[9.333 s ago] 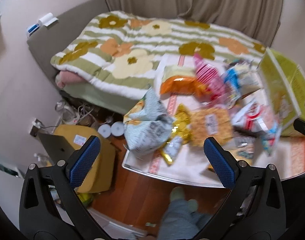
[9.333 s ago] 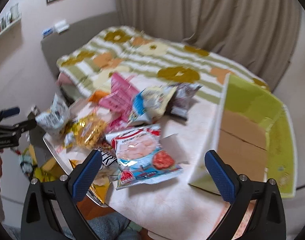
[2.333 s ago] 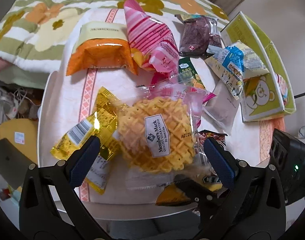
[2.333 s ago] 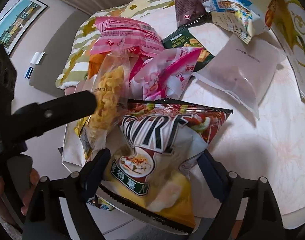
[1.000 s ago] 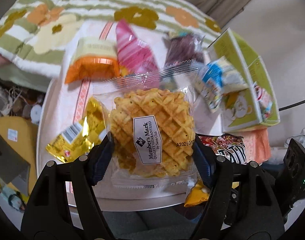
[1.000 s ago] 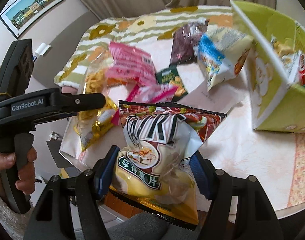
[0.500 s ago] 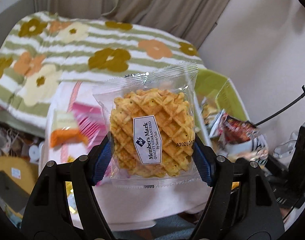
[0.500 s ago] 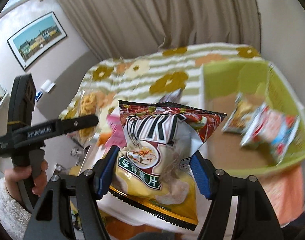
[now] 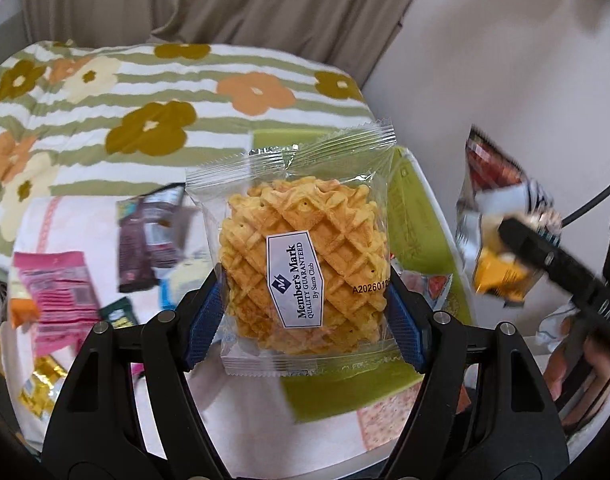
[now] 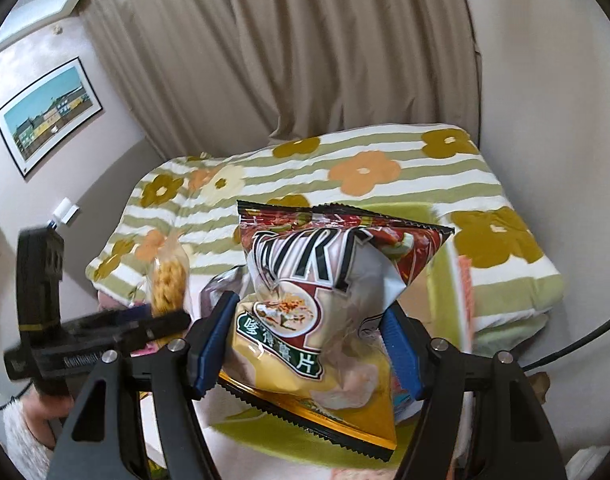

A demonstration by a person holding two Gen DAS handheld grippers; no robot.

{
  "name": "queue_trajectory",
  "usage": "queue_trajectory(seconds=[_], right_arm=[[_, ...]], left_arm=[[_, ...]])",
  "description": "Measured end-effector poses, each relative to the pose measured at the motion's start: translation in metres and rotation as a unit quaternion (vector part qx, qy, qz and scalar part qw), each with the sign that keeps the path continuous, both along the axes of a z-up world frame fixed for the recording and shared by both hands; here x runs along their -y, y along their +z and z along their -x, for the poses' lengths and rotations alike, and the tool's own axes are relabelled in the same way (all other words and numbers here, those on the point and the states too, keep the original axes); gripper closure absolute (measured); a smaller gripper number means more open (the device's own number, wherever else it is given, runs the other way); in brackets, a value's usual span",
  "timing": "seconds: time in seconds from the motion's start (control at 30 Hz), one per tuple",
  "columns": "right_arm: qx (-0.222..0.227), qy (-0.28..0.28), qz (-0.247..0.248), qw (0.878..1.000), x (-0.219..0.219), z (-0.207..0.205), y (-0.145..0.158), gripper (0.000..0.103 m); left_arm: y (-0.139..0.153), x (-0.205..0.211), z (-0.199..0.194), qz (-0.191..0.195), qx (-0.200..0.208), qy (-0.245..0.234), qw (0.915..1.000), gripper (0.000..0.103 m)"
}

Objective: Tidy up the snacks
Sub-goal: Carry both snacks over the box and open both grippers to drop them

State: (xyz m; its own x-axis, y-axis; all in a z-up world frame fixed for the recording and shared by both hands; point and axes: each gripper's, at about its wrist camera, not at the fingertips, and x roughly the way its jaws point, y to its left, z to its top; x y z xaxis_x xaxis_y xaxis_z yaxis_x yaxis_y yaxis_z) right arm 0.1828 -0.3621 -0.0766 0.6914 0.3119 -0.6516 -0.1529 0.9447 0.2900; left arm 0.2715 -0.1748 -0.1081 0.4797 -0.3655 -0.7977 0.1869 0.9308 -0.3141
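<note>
A clear packet with a golden waffle [image 9: 301,264] sits between the blue pads of my left gripper [image 9: 305,324], which is shut on it and held in the air. The green box [image 9: 409,208] lies on the table right behind and below it. My right gripper [image 10: 309,344] is shut on a red and yellow chip bag [image 10: 325,300] above the same green box [image 10: 441,292]. That chip bag [image 9: 493,184] also shows at the right of the left wrist view. The waffle packet [image 10: 169,276] shows at the left of the right wrist view.
Loose snacks lie on the table to the left: a pink packet [image 9: 57,292], a dark purple packet [image 9: 149,240], a gold packet [image 9: 37,388]. A bed with a flowered blanket [image 9: 145,120] stands behind. A person's hand [image 10: 45,404] holds the left handle. A black cable [image 9: 585,208] hangs right.
Both grippers have risen and swung right, away from the snack pile and over to the green box. Each still grips the same packet.
</note>
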Motion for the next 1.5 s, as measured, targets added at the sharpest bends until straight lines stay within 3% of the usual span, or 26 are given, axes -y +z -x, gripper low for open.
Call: queue_trajectory(seconds=[0.33,0.37,0.47,0.77,0.9,0.97,1.03,1.1,1.5], right_arm=[[-0.027,-0.027,-0.018,0.999,0.033,-0.035,-0.018,0.038],[-0.031,-0.03,-0.019,0.999,0.034,-0.036,-0.02,0.038],[-0.045,-0.037,-0.025,0.998,0.037,-0.044,-0.026,0.038],[-0.082,-0.031,-0.004,0.996,0.03,-0.067,-0.046,0.038],[-0.085,-0.019,0.012,0.996,0.02,-0.079,-0.048,0.036],[-0.084,-0.017,0.021,0.996,0.017,-0.082,-0.05,0.033],[-0.087,-0.019,0.037,0.995,0.014,-0.085,-0.053,0.013],[-0.077,-0.028,0.042,0.996,0.014,-0.082,-0.053,0.005],[-0.07,-0.033,0.038,0.996,0.02,-0.05,-0.043,0.004]], left_arm=[[-0.04,0.054,-0.013,-0.067,-0.028,-0.045,0.9963,0.029],[-0.043,0.056,-0.014,-0.07,-0.032,-0.048,0.9959,0.027],[-0.048,0.062,-0.02,-0.084,-0.037,-0.059,0.9941,0.001],[-0.048,0.043,-0.026,-0.123,-0.025,-0.062,0.9901,0.0],[-0.047,0.026,-0.031,-0.113,-0.023,-0.055,0.9918,0.001],[-0.046,0.022,-0.033,-0.113,-0.022,-0.05,0.9921,0.0],[-0.047,0.019,-0.034,-0.114,-0.025,-0.047,0.9921,0.001],[-0.049,0.016,-0.035,-0.113,-0.03,-0.044,0.9921,0.001],[-0.039,0.009,-0.013,-0.106,-0.023,-0.024,0.9938,0.001]])
